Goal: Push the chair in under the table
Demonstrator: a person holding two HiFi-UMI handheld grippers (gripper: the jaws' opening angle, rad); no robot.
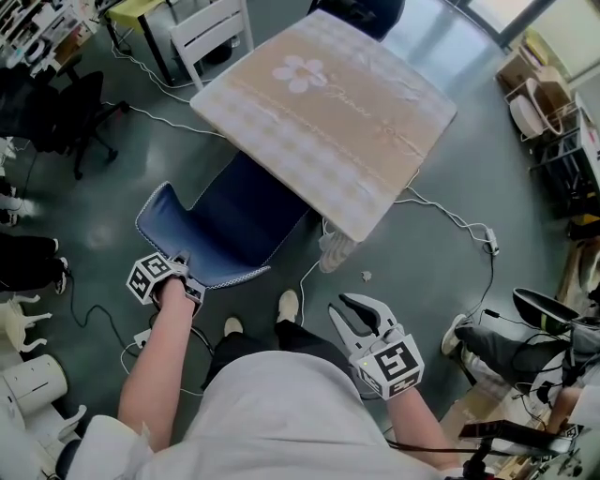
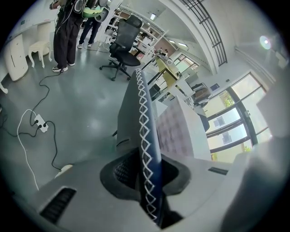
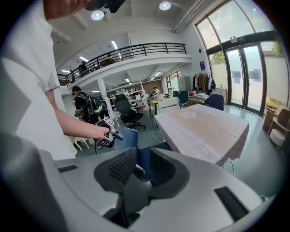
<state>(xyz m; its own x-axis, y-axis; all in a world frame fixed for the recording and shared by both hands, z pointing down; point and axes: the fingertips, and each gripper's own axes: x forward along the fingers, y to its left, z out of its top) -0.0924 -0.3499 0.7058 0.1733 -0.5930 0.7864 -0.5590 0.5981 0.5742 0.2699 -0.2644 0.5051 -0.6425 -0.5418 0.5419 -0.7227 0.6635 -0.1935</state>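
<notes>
A blue chair [image 1: 234, 225] with white-stitched edging stands on the near-left side of the table [image 1: 328, 112], its seat partly under the beige checked tablecloth. My left gripper [image 1: 178, 267] is shut on the top edge of the chair back [image 2: 145, 118]. In the left gripper view the stitched edge runs up between the pads [image 2: 122, 170]. My right gripper [image 1: 361, 314] hangs open and empty near my right side, apart from the chair. The right gripper view looks past its jaws [image 3: 140, 170] to the chair [image 3: 129, 136], the table [image 3: 204, 127] and the left gripper [image 3: 115, 134].
A white chair [image 1: 211, 28] stands at the table's far left, a black office chair [image 1: 66, 112] further left. Cables [image 1: 450, 220] and a power strip [image 1: 489, 239] lie on the floor right of the table. Another person's shoe [image 1: 487, 337] is at the right. My own feet [image 1: 289, 305] are behind the chair.
</notes>
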